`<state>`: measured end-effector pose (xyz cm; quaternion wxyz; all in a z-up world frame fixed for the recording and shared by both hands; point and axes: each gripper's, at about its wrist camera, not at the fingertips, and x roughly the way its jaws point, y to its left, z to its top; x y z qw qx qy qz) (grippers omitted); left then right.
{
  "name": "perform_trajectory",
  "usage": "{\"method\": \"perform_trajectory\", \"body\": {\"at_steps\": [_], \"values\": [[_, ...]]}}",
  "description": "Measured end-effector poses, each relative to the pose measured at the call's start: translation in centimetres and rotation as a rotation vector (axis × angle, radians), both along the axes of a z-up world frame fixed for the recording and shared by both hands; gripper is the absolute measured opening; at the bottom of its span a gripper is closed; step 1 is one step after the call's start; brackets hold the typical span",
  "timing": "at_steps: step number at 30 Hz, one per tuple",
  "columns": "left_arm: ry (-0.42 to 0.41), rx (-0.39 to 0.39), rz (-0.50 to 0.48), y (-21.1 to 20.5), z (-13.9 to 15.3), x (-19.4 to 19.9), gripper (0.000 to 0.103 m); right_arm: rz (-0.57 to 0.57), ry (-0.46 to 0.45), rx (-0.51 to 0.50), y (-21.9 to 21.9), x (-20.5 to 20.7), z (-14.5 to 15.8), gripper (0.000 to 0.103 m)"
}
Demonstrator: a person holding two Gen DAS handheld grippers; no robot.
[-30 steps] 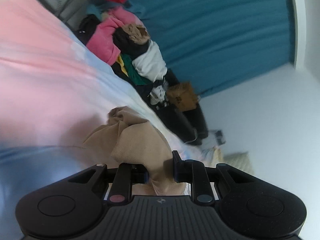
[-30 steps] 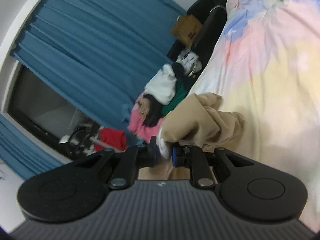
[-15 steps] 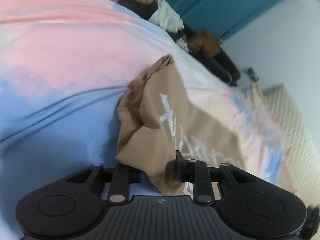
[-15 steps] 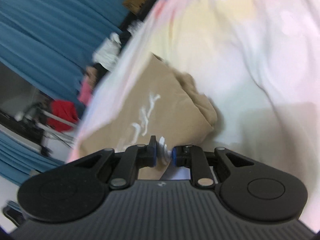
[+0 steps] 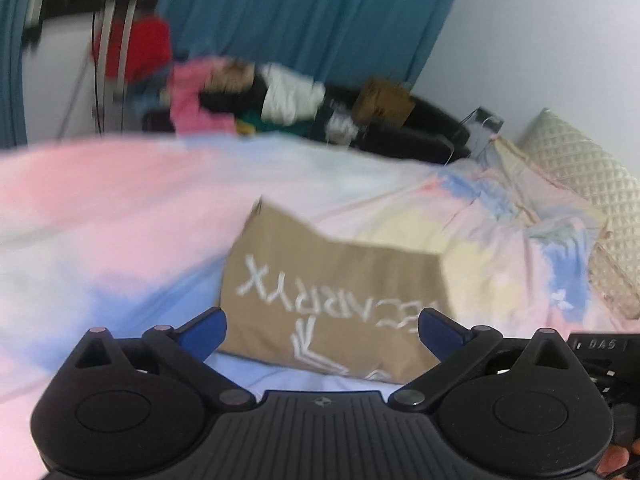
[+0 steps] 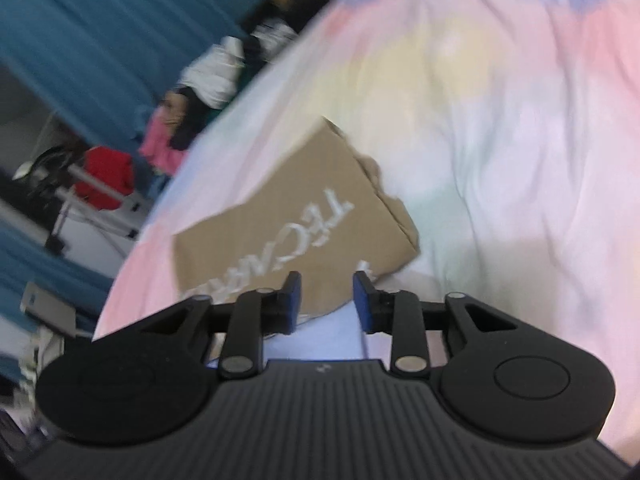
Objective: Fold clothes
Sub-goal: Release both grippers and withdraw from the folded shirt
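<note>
A tan garment with white lettering lies folded flat on the pastel bedspread. In the left wrist view my left gripper hovers just short of its near edge, jaws opening wide, nothing between the blue pads. The same tan garment shows in the right wrist view as a neat rectangle. My right gripper is at its near edge, jaws opening, with the pads apart and no cloth pinched between them.
A heap of clothes in pink, white, black and green lies beyond the bed's far edge, before a blue curtain. A quilted cream pillow sits at the bed's right. A metal rack with a red garment stands at the far left.
Both grippers carried the tan garment down onto the bed, laid it flat with the lettering up, then let go and opened. Both hands swung sideways and the left one rolled.
</note>
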<state>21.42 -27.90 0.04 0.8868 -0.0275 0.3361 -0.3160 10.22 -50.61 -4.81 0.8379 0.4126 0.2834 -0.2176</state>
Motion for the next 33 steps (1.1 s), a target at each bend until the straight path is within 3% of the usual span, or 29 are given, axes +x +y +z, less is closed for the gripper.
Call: {"method": "perform_trajectory", "body": {"at_steps": [1,2,3,8,12,21,28,33], "values": [[-0.029,0.003,-0.001,0.3,1.4,-1.2,0.103,0.017,-0.02,-0.032,0.5,-0.6,1.4,0.064],[-0.056,0.007,-0.001,0.6,2.6,-2.4,0.103,0.032,-0.041,-0.069,1.1,-1.4,2.8,0.081],[-0.086,0.011,-0.001,1.0,3.7,-3.9,0.103,0.046,-0.063,-0.117,1.9,-2.3,4.0,0.086],[-0.226,0.032,-0.007,3.4,8.6,-11.7,0.103,0.118,-0.156,-0.315,6.0,-7.2,8.9,0.088],[-0.275,0.031,-0.005,6.4,10.3,-17.5,0.103,0.172,-0.209,-0.398,9.2,-11.1,9.9,0.088],[-0.342,0.016,0.058,12.3,8.5,-25.2,0.103,0.217,-0.287,-0.602,15.2,-16.6,7.9,0.088],[-0.369,0.014,0.126,15.0,6.1,-26.5,0.103,0.209,-0.295,-0.713,17.8,-16.8,4.9,0.088],[-0.379,0.019,0.142,15.5,4.8,-25.9,0.103,0.189,-0.288,-0.736,18.6,-16.0,3.2,0.088]]}}
